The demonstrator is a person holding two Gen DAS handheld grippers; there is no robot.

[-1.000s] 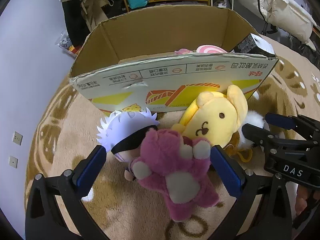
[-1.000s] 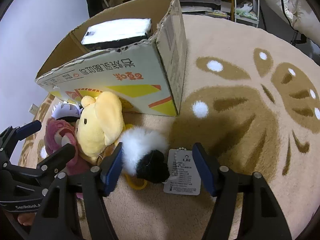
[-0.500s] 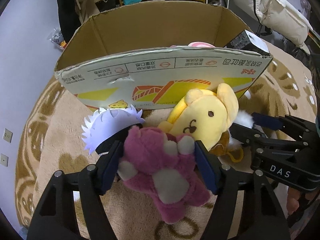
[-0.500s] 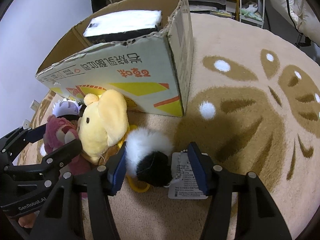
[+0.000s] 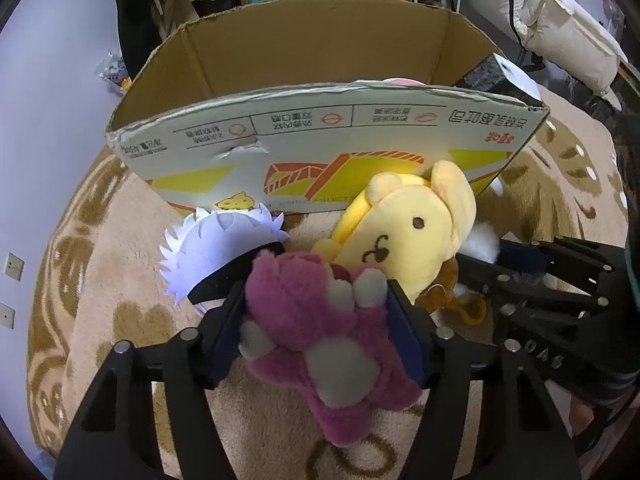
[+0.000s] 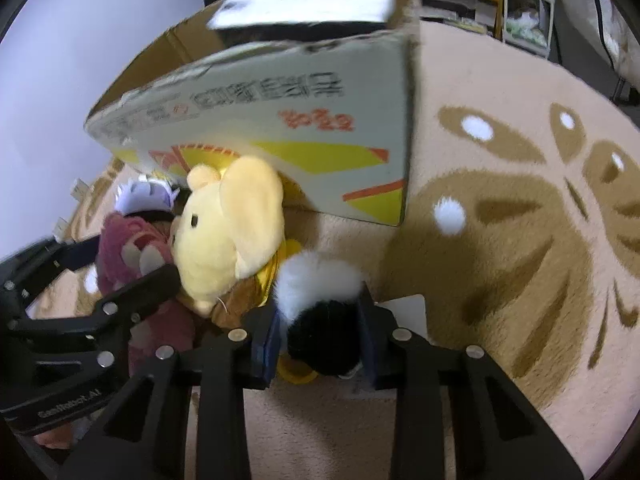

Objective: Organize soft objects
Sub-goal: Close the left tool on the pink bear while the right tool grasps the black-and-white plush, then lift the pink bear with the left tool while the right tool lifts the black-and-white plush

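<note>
My left gripper (image 5: 316,320) is shut on a pink plush bear (image 5: 320,332), which also shows in the right wrist view (image 6: 132,252). My right gripper (image 6: 320,328) is shut on a black-and-white fluffy pompom toy (image 6: 320,300). A yellow plush dog (image 5: 408,232) lies between them against an open cardboard box (image 5: 320,136); it also shows in the right wrist view (image 6: 232,228). A white-spiky-haired plush doll (image 5: 224,248) lies left of the bear. The right gripper appears at the right of the left wrist view (image 5: 520,272).
The toys and box rest on a beige rug with brown patterns (image 6: 520,220). Inside the box are a pink item (image 5: 400,81) and a black-and-white box (image 5: 500,76). A white paper tag (image 6: 408,308) lies beside the pompom. Shelves and clothing stand behind.
Both grippers have closed: the left one onto the pink bear, the right one onto the pompom toy. Both moved slightly forward toward the box.
</note>
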